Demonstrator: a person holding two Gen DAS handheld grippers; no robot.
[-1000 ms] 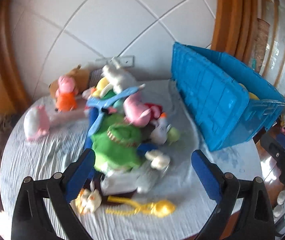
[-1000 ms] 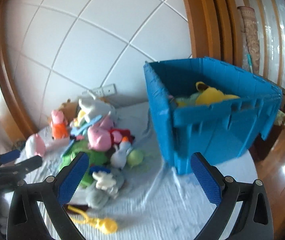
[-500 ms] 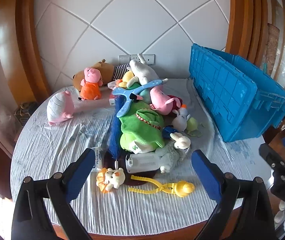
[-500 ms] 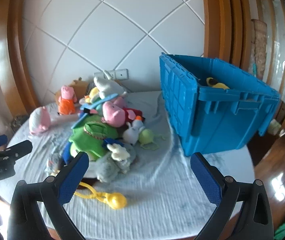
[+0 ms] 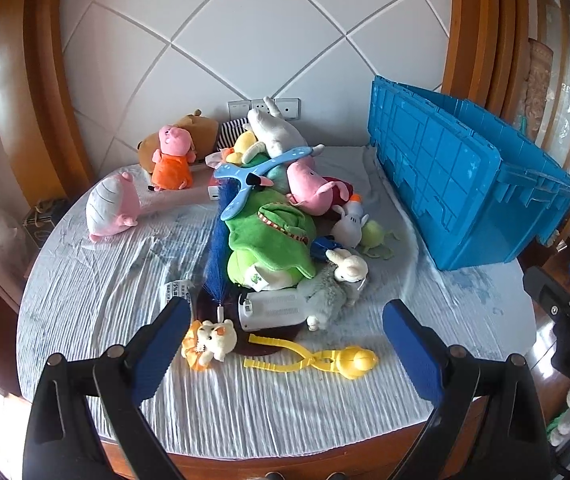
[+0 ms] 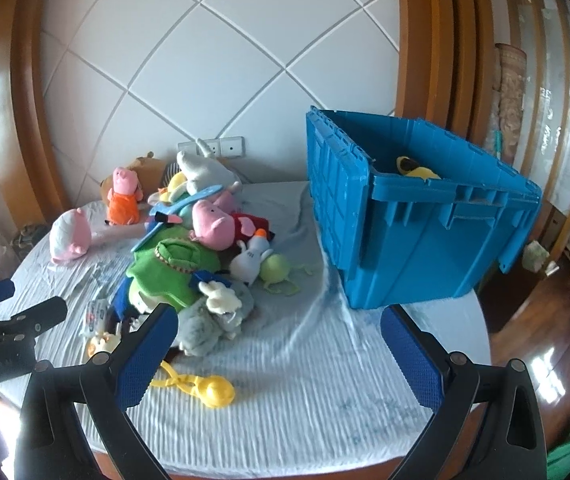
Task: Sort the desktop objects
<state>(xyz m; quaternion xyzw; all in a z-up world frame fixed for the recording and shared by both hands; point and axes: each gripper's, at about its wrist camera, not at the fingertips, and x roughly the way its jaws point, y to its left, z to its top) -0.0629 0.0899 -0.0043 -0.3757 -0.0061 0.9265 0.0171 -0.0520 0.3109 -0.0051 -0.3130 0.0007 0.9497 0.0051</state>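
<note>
Blue-padded grippers wide open over toy pile

Left wrist view: left gripper point(image 5: 287, 338) hovering at near table edge, fingers point(image 5: 163, 346) spread wide, nothing held. Round table point(image 5: 85, 288) covered in wrinkled pale-blue cloth. Toy pile mid-table: green plush point(image 5: 273, 240) at centre, pink pig plush point(image 5: 311, 192) on top behind it, blue boomerang-shaped toy point(image 5: 261, 172) leaning across, blue feather duster point(image 5: 219, 248) down left side of green plush. White device point(image 5: 271, 312) lying in front of pile, grey plush point(image 5: 325, 300) touching its right end, small white bunny point(image 5: 349, 266) on top of grey plush. Small bear with orange skirt point(image 5: 209, 342) just beside left finger. Yellow plastic tongs point(image 5: 313, 358) flat on cloth between fingers. Pig in orange dress point(image 5: 173, 158) upright at back left; pink-and-white plush point(image 5: 111, 206) lying apart at left. Blue crate point(image 5: 461, 184) at right on table, well apart from pile. Part of right gripper at far right edge.

Right wrist view: right gripper point(image 6: 281, 354) also spread wide, empty, pads point(image 6: 413, 364) framing bare cloth in front of blue crate point(image 6: 417, 232). Yellow toy point(image 6: 415, 168) visible inside crate. Toy pile at left, yellow tongs point(image 6: 201, 386) near left pad, green ball-like toy point(image 6: 275, 270) at pile's right edge. Left gripper seen from the side at far left.
</note>
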